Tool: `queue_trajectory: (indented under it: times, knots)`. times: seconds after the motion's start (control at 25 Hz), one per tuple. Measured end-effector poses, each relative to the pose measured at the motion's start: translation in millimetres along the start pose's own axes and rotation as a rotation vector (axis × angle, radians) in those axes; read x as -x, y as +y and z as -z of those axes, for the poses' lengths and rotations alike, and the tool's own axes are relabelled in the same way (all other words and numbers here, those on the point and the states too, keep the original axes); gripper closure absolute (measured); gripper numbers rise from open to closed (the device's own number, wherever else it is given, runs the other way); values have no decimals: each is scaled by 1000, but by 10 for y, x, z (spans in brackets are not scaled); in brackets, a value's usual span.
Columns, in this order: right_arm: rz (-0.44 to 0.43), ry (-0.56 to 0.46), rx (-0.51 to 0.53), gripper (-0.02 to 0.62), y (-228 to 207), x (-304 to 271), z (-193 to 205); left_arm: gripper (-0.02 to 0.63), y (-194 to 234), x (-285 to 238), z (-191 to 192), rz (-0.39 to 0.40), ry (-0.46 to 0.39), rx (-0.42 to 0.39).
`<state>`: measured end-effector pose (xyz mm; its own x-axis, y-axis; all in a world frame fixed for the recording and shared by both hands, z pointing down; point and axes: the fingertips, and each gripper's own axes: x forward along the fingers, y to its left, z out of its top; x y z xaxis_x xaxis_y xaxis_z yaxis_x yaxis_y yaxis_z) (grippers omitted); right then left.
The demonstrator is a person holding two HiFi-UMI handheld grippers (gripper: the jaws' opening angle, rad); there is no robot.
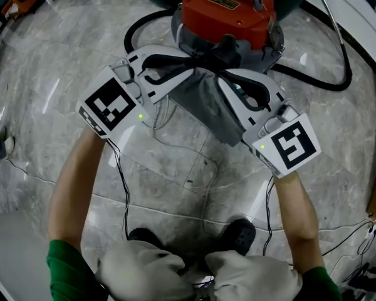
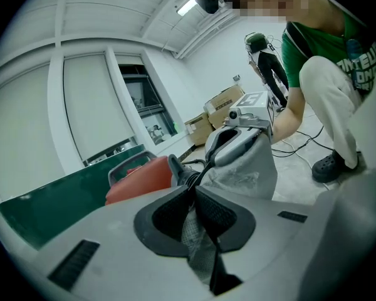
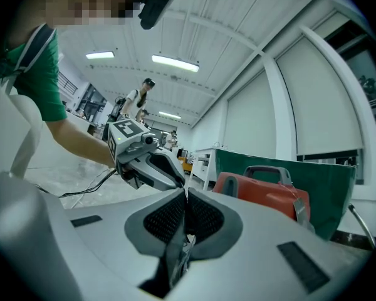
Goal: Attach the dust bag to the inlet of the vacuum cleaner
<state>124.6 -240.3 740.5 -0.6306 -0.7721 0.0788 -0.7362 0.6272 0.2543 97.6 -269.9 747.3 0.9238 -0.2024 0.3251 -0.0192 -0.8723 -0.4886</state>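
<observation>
The red vacuum cleaner (image 1: 229,11) stands on the floor just ahead of me. A grey cloth dust bag (image 1: 207,102) hangs in front of its dark inlet (image 1: 224,50), stretched between both grippers. My left gripper (image 1: 197,63) comes in from the left and is shut on the bag's upper edge; grey cloth (image 2: 197,234) is pinched between its pads. My right gripper (image 1: 233,74) comes in from the right and is also shut on the bag's edge (image 3: 183,243). Both tips sit close together right at the inlet. The bag's mouth is hidden behind the jaws.
A black hose (image 1: 329,74) loops round the vacuum on the marble floor. Thin cables (image 1: 122,187) trail by my shoes (image 1: 238,234). In the left gripper view, another person (image 2: 269,68) and cardboard boxes (image 2: 222,105) are far off. A green panel (image 3: 282,162) stands behind the vacuum.
</observation>
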Motion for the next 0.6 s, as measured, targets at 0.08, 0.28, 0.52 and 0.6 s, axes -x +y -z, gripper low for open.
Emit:
queue_trajectory:
  times: [0.08, 0.28, 0.52, 0.6]
  knots:
    - [2, -1, -9, 577, -20, 7, 17, 574, 3, -18, -1, 0, 1, -1]
    - [4, -7, -24, 577, -52, 13, 27, 572, 14, -44, -5, 3, 9, -12]
    - [30, -12, -42, 577, -198, 6, 29, 574, 135, -168, -18, -23, 29, -20]
    - [37, -10, -49, 577, -265, 7, 51, 572, 175, -237, -20, -23, 38, -26]
